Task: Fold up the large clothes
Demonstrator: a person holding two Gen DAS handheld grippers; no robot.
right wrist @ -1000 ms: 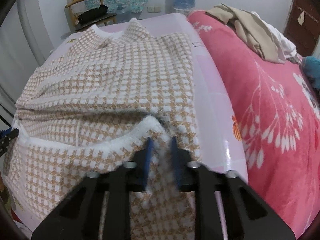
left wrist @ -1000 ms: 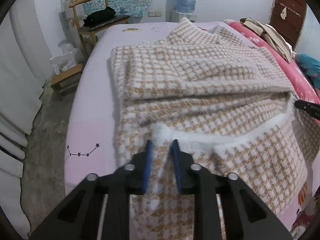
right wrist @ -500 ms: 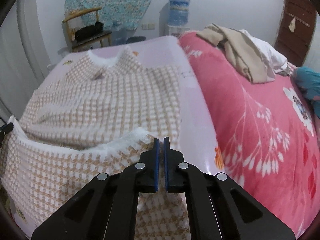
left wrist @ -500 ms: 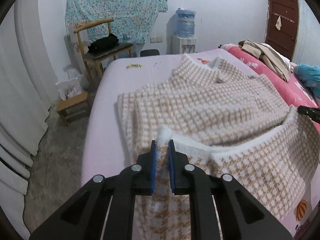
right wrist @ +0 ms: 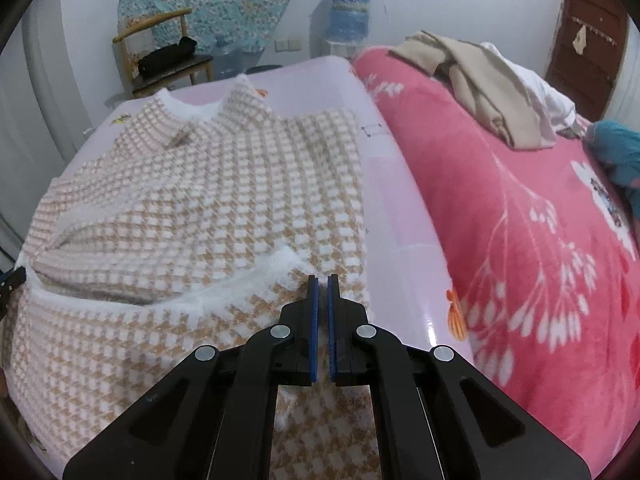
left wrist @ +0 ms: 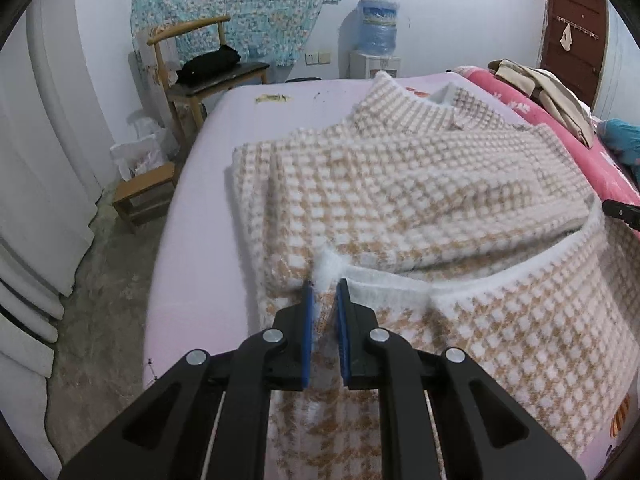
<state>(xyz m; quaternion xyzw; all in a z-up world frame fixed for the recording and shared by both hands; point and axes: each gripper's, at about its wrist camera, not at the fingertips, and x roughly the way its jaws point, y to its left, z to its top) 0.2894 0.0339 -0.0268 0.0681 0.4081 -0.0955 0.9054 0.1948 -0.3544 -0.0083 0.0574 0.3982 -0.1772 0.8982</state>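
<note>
Tan-and-white houndstooth sweater (left wrist: 420, 184) spread on lilac bed sheet (left wrist: 192, 264), white fuzzy hem (left wrist: 384, 284) lifted above sweater body, left gripper (left wrist: 325, 300) pinching hem's left corner, right gripper (right wrist: 322, 296) narrowed on hem's right corner, pink floral blanket (right wrist: 520, 240) right of sweater

Sweater (left wrist: 420, 208): tan-and-white houndstooth check, white fuzzy hem. Bed sheet (left wrist: 200, 240): pale lilac. Blanket (right wrist: 520, 240): pink-red, white branch print. Hanging cloth (left wrist: 232, 4): turquoise floral. Door (left wrist: 572, 36): dark brown. Gripper pads (right wrist: 314, 320): blue
</note>
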